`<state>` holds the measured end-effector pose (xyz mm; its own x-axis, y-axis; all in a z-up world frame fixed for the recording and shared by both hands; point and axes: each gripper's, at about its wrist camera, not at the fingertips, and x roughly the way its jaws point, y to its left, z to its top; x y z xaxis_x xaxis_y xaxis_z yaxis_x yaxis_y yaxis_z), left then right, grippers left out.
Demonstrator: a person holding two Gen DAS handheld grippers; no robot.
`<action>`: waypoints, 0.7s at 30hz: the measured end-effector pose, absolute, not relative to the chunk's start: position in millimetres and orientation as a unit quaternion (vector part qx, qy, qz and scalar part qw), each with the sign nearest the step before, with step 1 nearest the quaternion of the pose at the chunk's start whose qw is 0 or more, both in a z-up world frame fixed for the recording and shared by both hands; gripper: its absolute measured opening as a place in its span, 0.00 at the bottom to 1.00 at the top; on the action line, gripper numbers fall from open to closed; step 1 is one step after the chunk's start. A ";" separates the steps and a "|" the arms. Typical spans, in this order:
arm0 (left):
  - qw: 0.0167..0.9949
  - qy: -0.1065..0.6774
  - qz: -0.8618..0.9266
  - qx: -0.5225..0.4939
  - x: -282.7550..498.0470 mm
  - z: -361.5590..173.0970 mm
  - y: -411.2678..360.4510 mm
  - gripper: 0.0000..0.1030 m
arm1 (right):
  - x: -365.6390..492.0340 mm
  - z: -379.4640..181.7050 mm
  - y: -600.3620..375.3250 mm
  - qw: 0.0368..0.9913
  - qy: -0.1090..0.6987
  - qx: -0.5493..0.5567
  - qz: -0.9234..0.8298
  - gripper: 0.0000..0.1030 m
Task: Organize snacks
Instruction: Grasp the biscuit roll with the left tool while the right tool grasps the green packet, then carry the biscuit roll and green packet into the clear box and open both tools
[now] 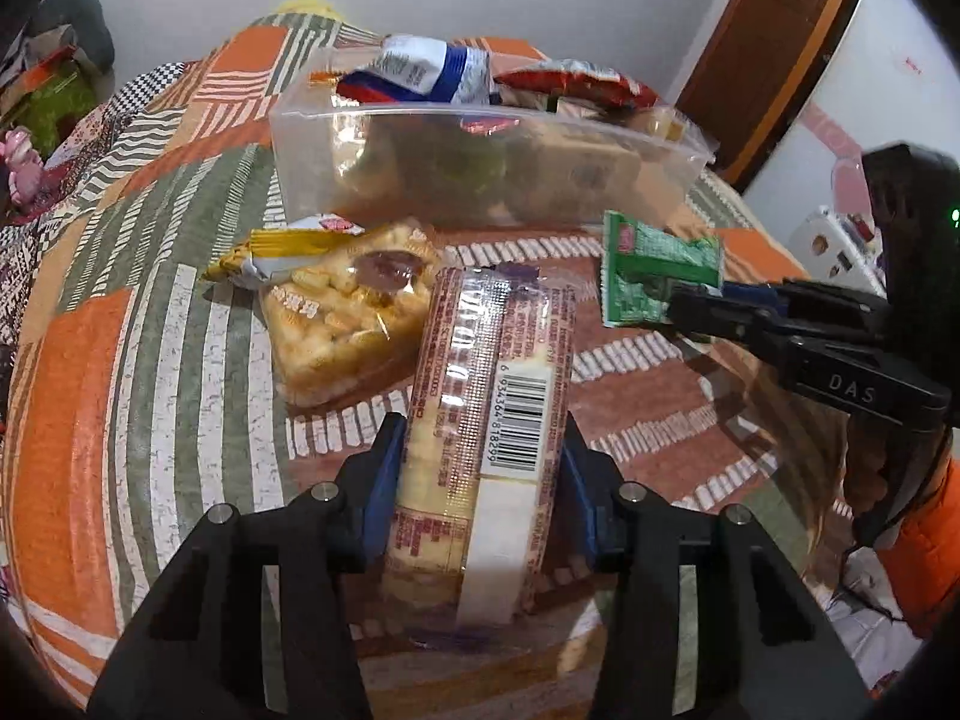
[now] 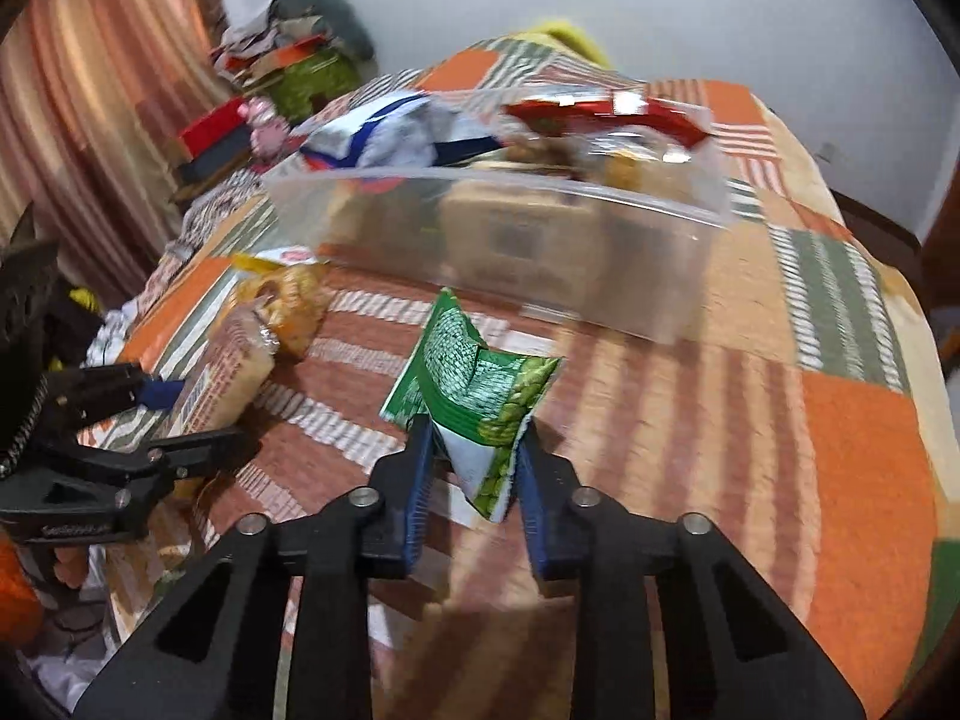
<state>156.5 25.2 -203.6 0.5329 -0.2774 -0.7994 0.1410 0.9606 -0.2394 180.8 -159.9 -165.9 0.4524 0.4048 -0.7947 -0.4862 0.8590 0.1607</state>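
Left wrist view: the left gripper (image 1: 480, 450) has its jaws closed on the sides of a long clear-wrapped cracker pack (image 1: 480, 396), barcode facing up, its far end reaching toward a bag of small golden puffs (image 1: 342, 318) that lies against it on the patchwork-covered bed (image 1: 150, 330). To the right, the right gripper (image 1: 690, 306) pinches a green snack packet (image 1: 654, 267) and holds it clear of the cover, just in front of the clear plastic bin (image 1: 480, 168). A blue-and-white bag (image 1: 420, 72) and a red packet (image 1: 576, 84) poke above the bin's rim, with other snacks showing blurred through its wall.

From the right wrist view, the right gripper (image 2: 474, 456) has its jaws narrow, clamping the green snack packet (image 2: 480, 396) by its lower corner; the packet stands crumpled upward. The left gripper (image 2: 174, 414) sits at the left edge with the cracker pack (image 2: 234, 372) in it. Farther off, the bin (image 2: 510, 240) is motion-blurred.
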 end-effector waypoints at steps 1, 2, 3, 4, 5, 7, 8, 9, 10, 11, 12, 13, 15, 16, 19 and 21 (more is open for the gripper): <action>0.874 0.466 -0.119 -0.072 155.9 -202.2 25.0 0.46 | 179.8 -164.0 -161.8 0.853 0.451 -0.043 0.258 0.21; 0.876 0.462 -0.117 -0.069 155.4 -200.0 24.0 0.45 | 178.4 -160.9 -165.7 0.856 0.448 -0.039 0.254 0.20; 0.879 0.459 -0.116 -0.067 154.9 -197.5 23.1 0.45 | 179.5 -158.5 -165.9 0.858 0.446 -0.035 0.253 0.19; 0.880 0.457 -0.116 -0.066 154.9 -195.3 22.5 0.45 | 179.0 -155.6 -167.4 0.860 0.443 -0.032 0.251 0.19; 0.882 0.452 -0.114 -0.063 154.8 -191.1 21.7 0.44 | 179.6 -152.8 -169.3 0.863 0.438 -0.031 0.250 0.19; 0.887 0.445 -0.110 -0.060 155.9 -183.9 22.0 0.44 | 178.2 -145.9 -170.3 0.869 0.428 -0.031 0.247 0.19; 0.892 0.436 -0.109 -0.061 156.2 -177.7 22.6 0.44 | 178.2 -143.6 -170.3 0.871 0.424 -0.031 0.247 0.19; 0.895 0.429 -0.108 -0.061 157.2 -172.1 23.2 0.44 | 180.0 -140.3 -171.8 0.873 0.419 -0.030 0.248 0.19; 0.897 0.424 -0.107 -0.061 157.4 -168.6 22.9 0.44 | 179.6 -136.7 -171.7 0.875 0.414 -0.029 0.249 0.19; 0.902 0.415 -0.104 -0.059 158.2 -162.2 23.2 0.44 | 179.2 -133.7 -174.1 0.877 0.409 -0.029 0.251 0.19; 0.905 0.409 -0.102 -0.057 159.6 -157.2 23.4 0.44 | 179.0 -130.5 -173.9 0.878 0.405 -0.028 0.252 0.19; 0.908 0.402 -0.100 -0.056 160.1 -152.3 24.2 0.44 | 179.0 -126.6 -173.6 0.880 0.399 -0.027 0.254 0.19; 0.913 0.391 -0.097 -0.056 161.5 -143.3 27.8 0.44 | 179.7 -121.1 -173.6 0.884 0.390 -0.026 0.255 0.19; 0.916 0.386 -0.094 -0.057 163.7 -139.0 29.2 0.44 | 181.0 -116.8 -172.7 0.887 0.384 -0.025 0.255 0.19; 0.923 0.371 -0.082 -0.058 174.1 -126.1 35.5 0.44 | 187.9 -107.8 -171.4 0.892 0.373 -0.018 0.256 0.19; 0.928 0.361 -0.075 -0.059 183.6 -117.8 41.5 0.44 | 195.0 -102.3 -168.1 0.895 0.365 -0.016 0.255 0.19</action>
<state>183.6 41.5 -117.8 0.7287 -0.1817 -0.6603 0.0960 0.9818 -0.1641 195.0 -168.1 -102.3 0.6039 0.4448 -0.6614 -0.4684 0.8694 0.1571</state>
